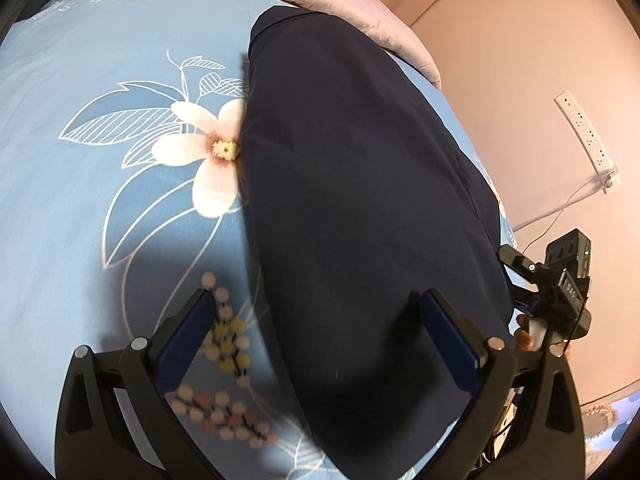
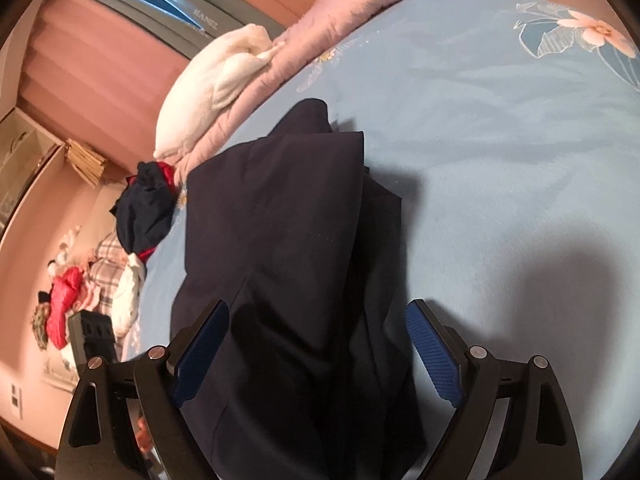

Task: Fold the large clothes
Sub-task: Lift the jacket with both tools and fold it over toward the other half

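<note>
In the left wrist view, the left gripper (image 1: 316, 320) has its two fingers spread wide apart, and nothing is pinched between them. Its left finger (image 1: 188, 336) hangs over the blue flowered bed sheet (image 1: 80, 152). Just ahead of that finger is a big white flower print (image 1: 208, 152). Its right finger (image 1: 452, 340) is over the dark navy garment (image 1: 352, 184). The garment lies flat on the sheet and stretches away in front of the gripper. Its left edge runs between the two fingers. Farther to the right, past the garment, part of the right gripper (image 1: 560, 280) shows. Behind that, a white power strip (image 1: 588, 140) sits against the pink wall.

In the right wrist view, a pile of clothes (image 2: 80, 288) lies far off to the left of the right gripper (image 2: 316, 332). A white fluffy blanket (image 2: 216, 84) rests ahead and to the left, on a pink quilt (image 2: 320, 16). This gripper is spread wide too and grips nothing. The folded navy garment sits under and between its fingers. Its left finger (image 2: 204, 348) is above the cloth. Its right finger (image 2: 432, 352) is over bare blue sheet.
</note>
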The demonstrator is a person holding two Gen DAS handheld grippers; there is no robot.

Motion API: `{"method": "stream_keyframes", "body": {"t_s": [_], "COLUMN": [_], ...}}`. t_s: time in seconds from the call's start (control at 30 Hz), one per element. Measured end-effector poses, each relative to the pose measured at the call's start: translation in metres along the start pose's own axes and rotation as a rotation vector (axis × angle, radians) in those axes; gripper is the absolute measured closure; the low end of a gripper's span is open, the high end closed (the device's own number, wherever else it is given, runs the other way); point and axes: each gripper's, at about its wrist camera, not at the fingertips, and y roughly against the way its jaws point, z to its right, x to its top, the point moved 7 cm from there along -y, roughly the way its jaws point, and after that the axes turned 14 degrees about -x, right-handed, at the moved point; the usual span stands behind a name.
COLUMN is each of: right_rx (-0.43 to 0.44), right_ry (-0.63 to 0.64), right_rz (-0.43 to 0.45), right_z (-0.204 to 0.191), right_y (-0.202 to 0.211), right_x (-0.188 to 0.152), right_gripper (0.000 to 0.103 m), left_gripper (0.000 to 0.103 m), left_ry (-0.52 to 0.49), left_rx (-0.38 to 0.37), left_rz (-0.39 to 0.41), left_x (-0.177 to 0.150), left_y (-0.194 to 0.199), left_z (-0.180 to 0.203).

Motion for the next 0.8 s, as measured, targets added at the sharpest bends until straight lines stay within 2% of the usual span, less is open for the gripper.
{"method": "stream_keyframes", "body": {"t_s": [0.47,0.63,0.8], "right_rx": [0.078,0.100,0.121], "right_ry": [0.027,0.060,0.087], "right_rz": [-0.059,-0.077,-0.087], "right_z": [-0.001,-0.007,-0.013], "right_y": [-0.018,-0.024,-0.030], "right_x": [0.017,0.018,0.019], "right_gripper": [0.013,0.013,0.013], "left_gripper": [0.001,0.000,0.000], "left_ry": [0.022,0.002,-0.055], "left_rx": [-0.082,-0.123,-0.109], "left_rz": [-0.028,-0.069,-0.095], "left_x": [0.020,0.019,0.019], "left_y": [-0.024,-0.034,-0.043], "left_z": [0.003,0.009,0.014]}}
